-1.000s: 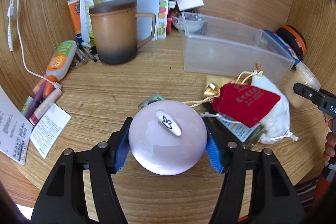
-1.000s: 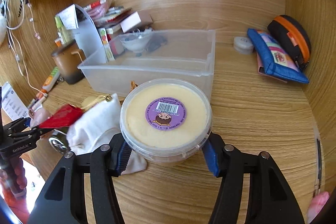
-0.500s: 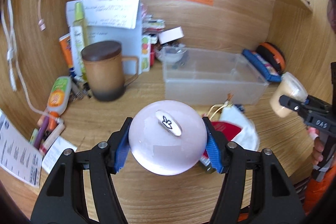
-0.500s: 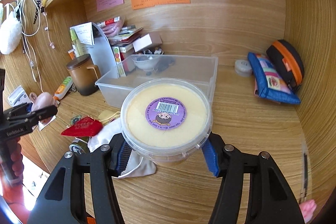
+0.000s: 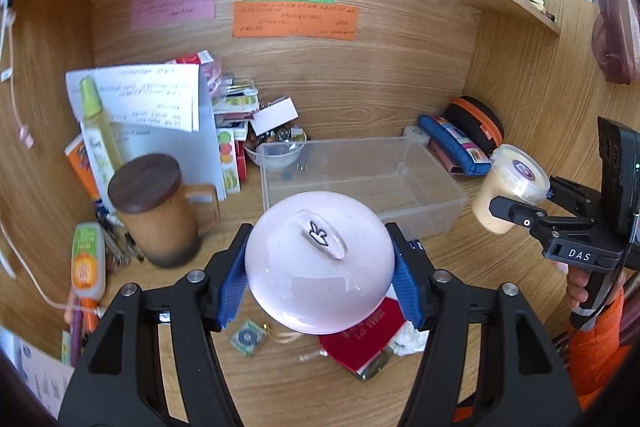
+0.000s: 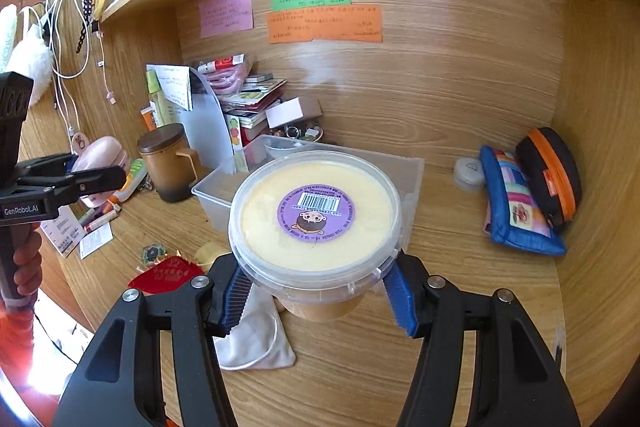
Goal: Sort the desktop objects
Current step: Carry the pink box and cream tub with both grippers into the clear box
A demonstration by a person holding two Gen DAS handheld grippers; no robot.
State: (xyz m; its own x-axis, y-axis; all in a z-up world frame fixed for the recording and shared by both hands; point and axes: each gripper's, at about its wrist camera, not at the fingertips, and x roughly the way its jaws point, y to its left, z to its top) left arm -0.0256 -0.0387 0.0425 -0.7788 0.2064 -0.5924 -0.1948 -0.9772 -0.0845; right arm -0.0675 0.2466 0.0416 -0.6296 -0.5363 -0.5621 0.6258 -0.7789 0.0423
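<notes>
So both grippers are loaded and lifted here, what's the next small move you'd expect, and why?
Probably the right gripper carries the lidded tub forward and lowers it into the clear plastic bin. The bin sits open-topped just beyond the tub and holds nothing visible, while the left gripper holds the pink round case in the air, short of the bin.

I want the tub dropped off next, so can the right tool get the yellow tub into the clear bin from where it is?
Probably yes. The right tool holds the yellow tub above the desk, and the clear bin sits open-topped just beyond it with nothing between. The left tool, gripping the pink case, is off to the side.
</notes>
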